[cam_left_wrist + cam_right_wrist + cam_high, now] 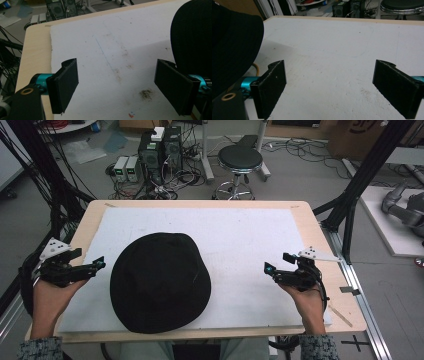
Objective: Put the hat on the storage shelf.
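Note:
A black brimmed hat (160, 281) lies flat on the white mat (240, 235), left of centre and near the front edge. My left gripper (92, 267) is held just left of the hat's brim, open and empty. In the left gripper view the hat (192, 37) rises at the right, close behind the right jaw, and the left gripper (120, 86) spans bare stained mat. My right gripper (275, 267) hovers over the mat's right part, well clear of the hat, open with nothing between its jaws. The right gripper view has the hat (232, 47) at the far left and the right gripper (332, 87) over bare mat.
The mat covers most of a wooden table (310, 225). Beyond the far edge stand a black round stool (240, 160), computer boxes (160, 150) and tangled cables on the floor. Black frame posts (360, 185) rise at the right.

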A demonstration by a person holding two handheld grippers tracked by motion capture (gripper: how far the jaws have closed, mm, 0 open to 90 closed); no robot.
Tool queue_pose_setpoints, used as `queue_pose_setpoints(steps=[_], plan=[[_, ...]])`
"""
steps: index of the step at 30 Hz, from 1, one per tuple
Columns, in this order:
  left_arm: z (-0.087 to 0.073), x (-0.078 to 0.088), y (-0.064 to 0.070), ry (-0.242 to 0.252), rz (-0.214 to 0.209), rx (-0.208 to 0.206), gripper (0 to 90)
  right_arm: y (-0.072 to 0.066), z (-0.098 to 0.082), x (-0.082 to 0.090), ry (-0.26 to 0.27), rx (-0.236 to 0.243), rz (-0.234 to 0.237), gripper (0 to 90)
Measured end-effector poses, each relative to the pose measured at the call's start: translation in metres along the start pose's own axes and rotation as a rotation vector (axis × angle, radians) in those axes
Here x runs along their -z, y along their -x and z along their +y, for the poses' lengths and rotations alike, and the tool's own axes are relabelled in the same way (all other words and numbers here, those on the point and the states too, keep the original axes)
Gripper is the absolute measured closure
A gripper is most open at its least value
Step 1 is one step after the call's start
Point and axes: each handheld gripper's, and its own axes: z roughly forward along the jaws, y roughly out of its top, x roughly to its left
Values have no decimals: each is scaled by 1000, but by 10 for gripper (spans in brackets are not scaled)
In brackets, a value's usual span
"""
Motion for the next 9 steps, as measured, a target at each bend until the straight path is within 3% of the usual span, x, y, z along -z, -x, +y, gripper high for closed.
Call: queue_pose_setpoints(steps=[9], plan=[[-1, 0, 0, -1, 0, 0, 197, 0, 0, -1, 1, 6, 5, 115]])
